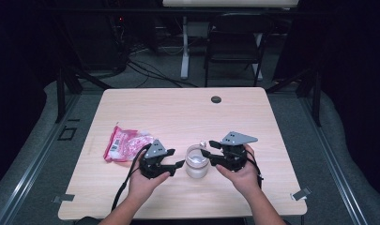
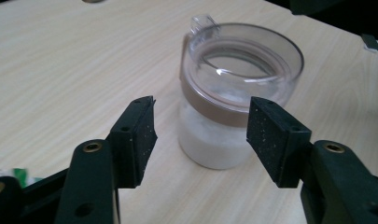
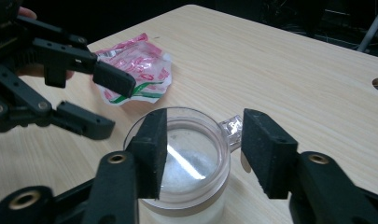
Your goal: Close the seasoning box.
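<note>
Left tongs: wide, holding nothing, just beside jar.
Right tongs: wide, empty, at jar's rim.
Packet: on table.

place: lab or recording studio | stage: pale wood-grain table with a round cable port, alone on grey floor | surround: black curtains, dark metal stand legs | background: black folding chair, white desk leg, loose black cables on the floor
</note>
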`<action>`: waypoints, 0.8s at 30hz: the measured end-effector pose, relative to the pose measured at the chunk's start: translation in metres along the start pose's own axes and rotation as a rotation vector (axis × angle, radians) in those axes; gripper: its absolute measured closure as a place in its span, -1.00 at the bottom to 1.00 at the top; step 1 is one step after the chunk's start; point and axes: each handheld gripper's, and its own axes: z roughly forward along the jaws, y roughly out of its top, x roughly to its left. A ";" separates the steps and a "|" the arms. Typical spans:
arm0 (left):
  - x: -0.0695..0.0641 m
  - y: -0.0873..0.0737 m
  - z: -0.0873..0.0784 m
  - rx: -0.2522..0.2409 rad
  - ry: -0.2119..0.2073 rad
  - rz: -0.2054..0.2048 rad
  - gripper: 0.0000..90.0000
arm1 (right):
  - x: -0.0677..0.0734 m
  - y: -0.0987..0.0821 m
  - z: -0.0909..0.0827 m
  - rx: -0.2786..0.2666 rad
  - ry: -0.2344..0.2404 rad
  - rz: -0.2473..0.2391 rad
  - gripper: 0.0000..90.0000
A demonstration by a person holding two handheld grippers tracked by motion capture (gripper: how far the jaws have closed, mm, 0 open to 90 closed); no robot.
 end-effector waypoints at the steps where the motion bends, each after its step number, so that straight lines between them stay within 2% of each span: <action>1: 0.003 0.001 -0.004 -0.006 0.008 -0.005 -0.10 | -0.001 0.001 -0.001 0.001 -0.001 0.000 0.05; 6: 0.023 0.003 -0.022 -0.046 0.053 -0.048 -0.13 | -0.009 0.001 -0.005 0.006 -0.023 0.031 -0.05; 10: 0.040 0.001 -0.036 -0.060 0.108 -0.074 -0.11 | -0.016 0.001 -0.009 0.001 -0.053 0.055 -0.07; 13: 0.051 -0.001 -0.046 -0.071 0.167 -0.082 -0.11 | -0.023 0.001 -0.014 -0.017 -0.081 0.070 -0.07; 14: 0.051 -0.001 -0.046 -0.071 0.167 -0.082 -0.11 | -0.023 0.001 -0.014 -0.017 -0.081 0.070 -0.07; 15: 0.060 -0.003 -0.052 -0.074 0.204 -0.095 -0.11 | -0.028 0.000 -0.017 -0.018 -0.100 0.082 -0.07; 19: 0.076 -0.010 -0.061 -0.062 0.281 -0.106 -0.11 | -0.038 -0.004 -0.019 -0.015 -0.132 0.109 -0.07; 20: 0.076 -0.010 -0.061 -0.062 0.281 -0.106 -0.11 | -0.041 -0.006 -0.019 -0.010 -0.149 0.112 -0.07; 22: 0.085 -0.017 -0.063 -0.041 0.352 -0.105 -0.10 | -0.044 -0.010 -0.018 -0.017 -0.178 0.127 -0.06; 24: 0.090 -0.022 -0.063 -0.026 0.372 -0.111 -0.10 | -0.050 -0.014 -0.017 -0.017 -0.192 0.154 -0.05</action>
